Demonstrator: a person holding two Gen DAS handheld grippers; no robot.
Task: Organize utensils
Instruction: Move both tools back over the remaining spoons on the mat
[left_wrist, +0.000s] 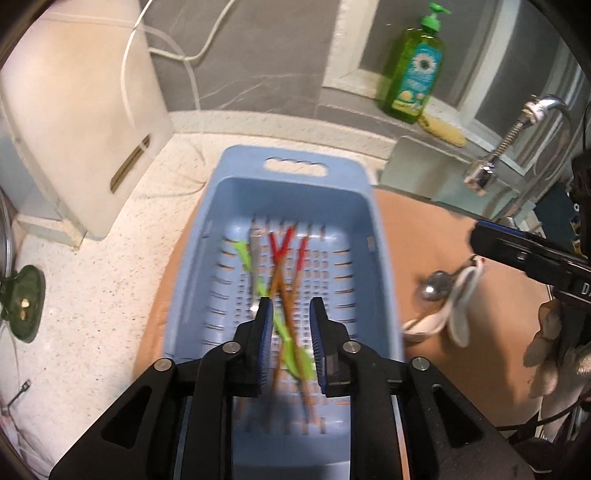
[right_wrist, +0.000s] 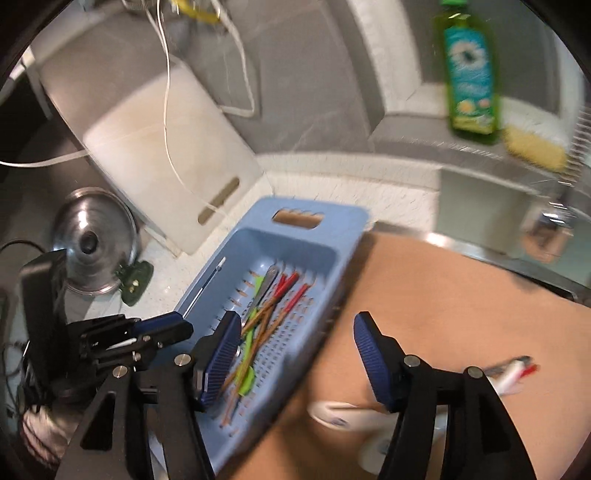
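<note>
Both the left gripper (left_wrist: 291, 306) and right gripper (right_wrist: 295, 328) hang spread and empty, and the white ceramic spoons (left_wrist: 448, 314) left on the tan bench (left_wrist: 461, 240) beside the slotted blue plastic basket (left_wrist: 291, 192) look light, slick and chippable, so pinch mid-handle.

You have one blue basket (left_wrist: 291, 192), one green soap bottle (left_wrist: 415, 70), one pot lid (right_wrist: 92, 247), and perhaps five chopsticks (left_wrist: 284, 280), blurred.

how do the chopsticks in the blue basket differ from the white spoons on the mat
The chopsticks are thin, brown sticks with red or green ends, crossed inside the blue basket. The white spoons are broader and pale, lying outside it on the tan mat beside a metal spoon. Both lie flat, and no hand-held gripper holds them.
</note>
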